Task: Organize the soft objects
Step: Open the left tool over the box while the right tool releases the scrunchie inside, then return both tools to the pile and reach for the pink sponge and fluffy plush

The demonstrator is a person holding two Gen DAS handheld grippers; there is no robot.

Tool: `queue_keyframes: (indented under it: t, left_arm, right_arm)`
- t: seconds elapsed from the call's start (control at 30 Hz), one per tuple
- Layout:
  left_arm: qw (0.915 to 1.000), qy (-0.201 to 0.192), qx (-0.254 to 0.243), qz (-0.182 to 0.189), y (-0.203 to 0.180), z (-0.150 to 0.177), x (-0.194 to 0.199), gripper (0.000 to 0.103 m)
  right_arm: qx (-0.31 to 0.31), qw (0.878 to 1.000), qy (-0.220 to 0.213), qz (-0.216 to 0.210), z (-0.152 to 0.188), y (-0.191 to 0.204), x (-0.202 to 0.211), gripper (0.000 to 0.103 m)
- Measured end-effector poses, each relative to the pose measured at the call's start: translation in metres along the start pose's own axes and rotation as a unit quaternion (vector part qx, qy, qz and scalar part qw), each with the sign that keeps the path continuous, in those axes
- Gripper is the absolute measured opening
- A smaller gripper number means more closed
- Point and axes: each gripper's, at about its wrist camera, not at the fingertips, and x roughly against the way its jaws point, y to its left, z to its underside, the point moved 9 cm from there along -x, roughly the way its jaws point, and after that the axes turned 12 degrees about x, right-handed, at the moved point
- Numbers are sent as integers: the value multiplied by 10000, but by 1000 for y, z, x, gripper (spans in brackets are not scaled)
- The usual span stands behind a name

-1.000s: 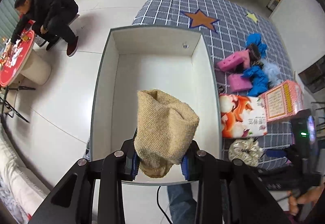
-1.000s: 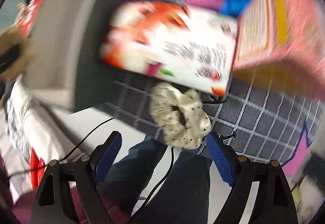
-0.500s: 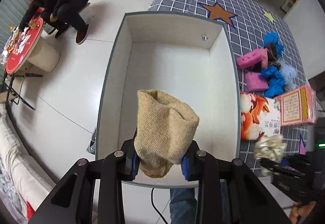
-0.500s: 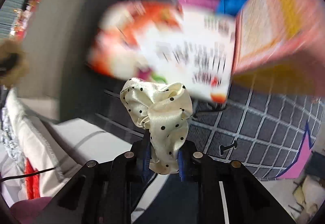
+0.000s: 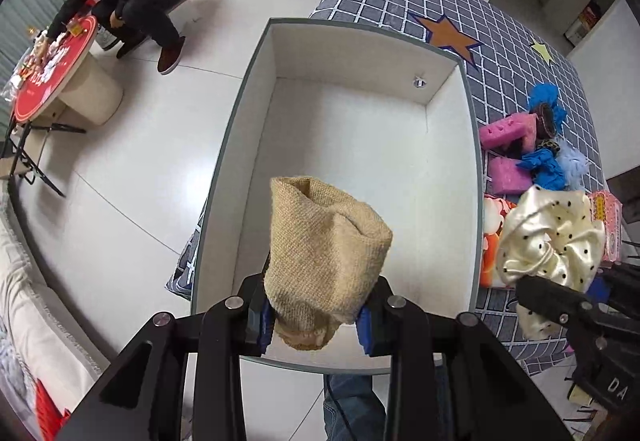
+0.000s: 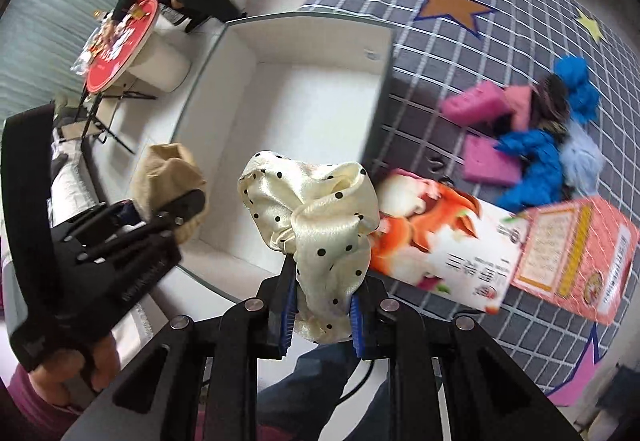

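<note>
Nothing in the box (image 5: 360, 145) yet. Left fingers (image 5: 314, 317) pinching a sack (image 5: 326, 249), right fingers (image 6: 322, 315) pinching a scrunchie (image 6: 316, 217); sponges (image 5: 508, 151) left near the bed's (image 5: 500, 53) right edge.

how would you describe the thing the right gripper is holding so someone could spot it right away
Start at the big white box on the grey checked cloth. Just in front of its near right corner, the right gripper pinches a scrunchie. It is the only shiny cream item with black dots, unlike the plain tan knit piece beside it.
</note>
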Motion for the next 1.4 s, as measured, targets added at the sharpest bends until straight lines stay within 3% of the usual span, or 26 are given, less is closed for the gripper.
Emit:
queue_keyframes:
  t: [0.73, 0.77, 0.83, 0.9, 0.97, 1.07, 1.2, 1.27, 1.4]
  left_arm:
    - [9999, 70, 91, 20, 6, 0, -6, 36]
    - [9999, 29, 89, 42, 6, 0, -5, 38]
    - [10000, -25, 66, 54, 6, 0, -3, 62]
    - [9999, -134, 41, 83, 6, -1, 1, 78]
    - [9991, -348, 124, 229, 9, -5, 7, 78]
    - [9957, -319, 337, 807, 12, -8, 13, 85]
    - [9866, -441, 400, 1522, 5, -16, 35, 103]
    - [9781, -555, 295, 1982, -10, -26, 53, 103]
    - [9682, -706, -83, 2398, -46, -47, 76, 103]
  right_arm:
    - [311, 9995, 66, -45, -24, 25, -12, 23]
    - [313, 9995, 69, -49, -24, 26, -12, 23]
    - [322, 9994, 59, -126, -27, 28, -12, 24]
    - [316, 9992, 49, -243, -30, 31, -11, 37]
    - [260, 9996, 6, -82, -32, 26, -9, 72]
    - [118, 9999, -91, 15, -34, 13, -1, 99]
    - [-149, 9998, -141, 7, -30, -8, 19, 102]
    - [-309, 9991, -232, 178, -25, -22, 34, 102]
    - [-960, 9929, -547, 431, -14, -66, 76, 102]
